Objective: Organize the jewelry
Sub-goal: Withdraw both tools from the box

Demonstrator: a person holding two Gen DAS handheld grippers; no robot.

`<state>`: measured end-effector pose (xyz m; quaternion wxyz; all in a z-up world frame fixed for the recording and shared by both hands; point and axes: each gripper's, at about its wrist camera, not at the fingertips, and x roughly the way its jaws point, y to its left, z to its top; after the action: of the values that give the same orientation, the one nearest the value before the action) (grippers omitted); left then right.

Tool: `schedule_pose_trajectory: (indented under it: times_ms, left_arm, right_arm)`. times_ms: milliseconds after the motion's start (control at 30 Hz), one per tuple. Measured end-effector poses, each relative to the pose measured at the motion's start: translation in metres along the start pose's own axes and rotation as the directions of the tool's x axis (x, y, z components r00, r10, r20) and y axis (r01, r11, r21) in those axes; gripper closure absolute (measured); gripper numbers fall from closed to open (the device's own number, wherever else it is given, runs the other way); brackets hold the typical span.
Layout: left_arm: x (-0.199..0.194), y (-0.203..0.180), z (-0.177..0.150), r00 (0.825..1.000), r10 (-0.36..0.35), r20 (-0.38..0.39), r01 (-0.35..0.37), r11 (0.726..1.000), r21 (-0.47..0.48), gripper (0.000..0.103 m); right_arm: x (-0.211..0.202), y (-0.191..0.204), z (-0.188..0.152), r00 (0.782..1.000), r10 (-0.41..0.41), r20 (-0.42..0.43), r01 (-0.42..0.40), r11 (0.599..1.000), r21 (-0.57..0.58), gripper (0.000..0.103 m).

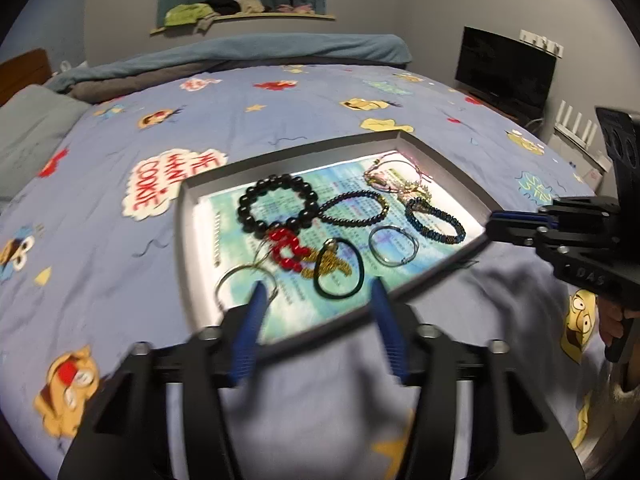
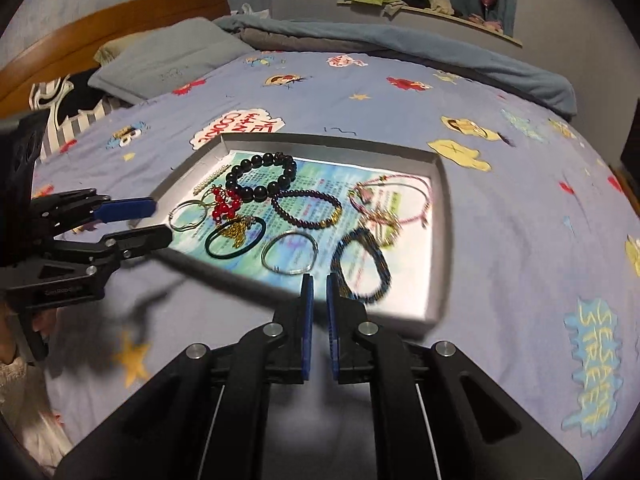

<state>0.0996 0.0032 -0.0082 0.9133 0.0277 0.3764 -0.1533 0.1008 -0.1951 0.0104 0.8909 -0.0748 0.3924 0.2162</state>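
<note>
A shallow grey tray (image 1: 192,248) (image 2: 438,248) lies on the bed and holds several bracelets on a printed sheet: a big black bead bracelet (image 1: 276,204) (image 2: 260,178), a red bead piece (image 1: 286,250) (image 2: 225,204), a dark hair tie (image 1: 338,270) (image 2: 236,242), a thin silver bangle (image 1: 394,246) (image 2: 290,252), a dark blue braided bracelet (image 1: 436,220) (image 2: 362,266) and pink cords (image 1: 396,178) (image 2: 392,200). My left gripper (image 1: 318,292) (image 2: 156,220) is open and empty at the tray's near edge. My right gripper (image 2: 319,284) (image 1: 494,220) is shut and empty at the tray's edge.
The bed has a blue cartoon-print sheet (image 1: 120,280). A grey pillow (image 2: 168,56), a rolled blue blanket (image 1: 260,52) and a wooden headboard (image 2: 120,16) lie at the far side. A dark monitor (image 1: 504,68) stands to the right.
</note>
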Motion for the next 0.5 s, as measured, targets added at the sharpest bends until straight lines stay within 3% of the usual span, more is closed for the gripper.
schedule_pose_trajectory:
  times_ms: [133, 200, 400, 500]
  left_arm:
    - [-0.018, -0.003, -0.005, 0.999, 0.032, 0.010, -0.032, 0.999, -0.023, 0.021]
    - [-0.028, -0.006, -0.008, 0.997, 0.079, 0.025, -0.078, 0.997, -0.025, 0.015]
    - [-0.051, -0.012, -0.015, 0.984, 0.164, 0.068, -0.161, 0.986, -0.046, 0.008]
    - [-0.061, -0.014, -0.018, 0.976, 0.201, 0.083, -0.196, 0.979, -0.064, 0.007]
  right_arm:
    - [-0.025, -0.004, -0.008, 0.999, 0.013, 0.052, -0.015, 0.999, 0.045, 0.056]
    - [-0.036, -0.005, -0.012, 0.997, 0.019, 0.081, -0.023, 0.998, 0.058, 0.031]
    - [-0.059, -0.013, -0.024, 0.991, -0.006, 0.137, -0.009, 0.994, 0.105, 0.007]
    - [-0.065, -0.014, -0.028, 0.988, -0.033, 0.153, 0.015, 0.993, 0.118, 0.006]
